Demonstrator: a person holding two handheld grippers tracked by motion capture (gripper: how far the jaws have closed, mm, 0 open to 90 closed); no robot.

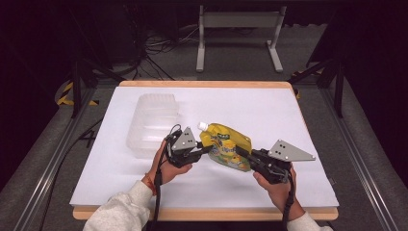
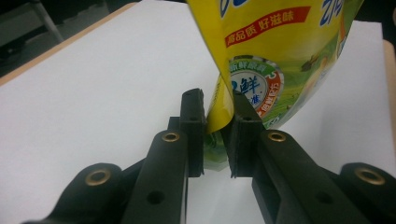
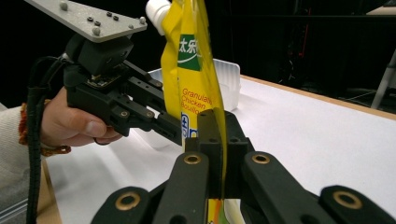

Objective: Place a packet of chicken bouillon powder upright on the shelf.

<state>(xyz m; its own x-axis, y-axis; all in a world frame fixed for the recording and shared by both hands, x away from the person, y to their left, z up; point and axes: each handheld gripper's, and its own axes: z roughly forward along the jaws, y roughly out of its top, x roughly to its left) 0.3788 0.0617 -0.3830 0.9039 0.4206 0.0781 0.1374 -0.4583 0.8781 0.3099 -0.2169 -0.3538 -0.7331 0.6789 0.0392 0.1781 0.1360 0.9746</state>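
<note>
Pouch [image 1: 226, 147] hangs above the bench [image 1: 298, 120], pinched at opposite edges by left hand-held gripper [image 2: 218, 122] and right hand-held gripper [image 3: 223, 140]; thin-edge grips could slip, dropping it short of the plastic tray [image 1: 151, 122].

A white sheet [image 1: 298, 120] is covering the tabletop [image 1: 207, 84], whose wooden edge is showing along the far side and the near side. Grey carpeted floor [image 1: 231, 57] is stretching away behind it into a dark room. A pale metal stand [image 1: 238, 21] with two legs is standing on that floor, and black cables [image 1: 154, 48] are lying tangled to its left. Metal rails [image 1: 53, 154] are running along both sides of the tabletop.
</note>
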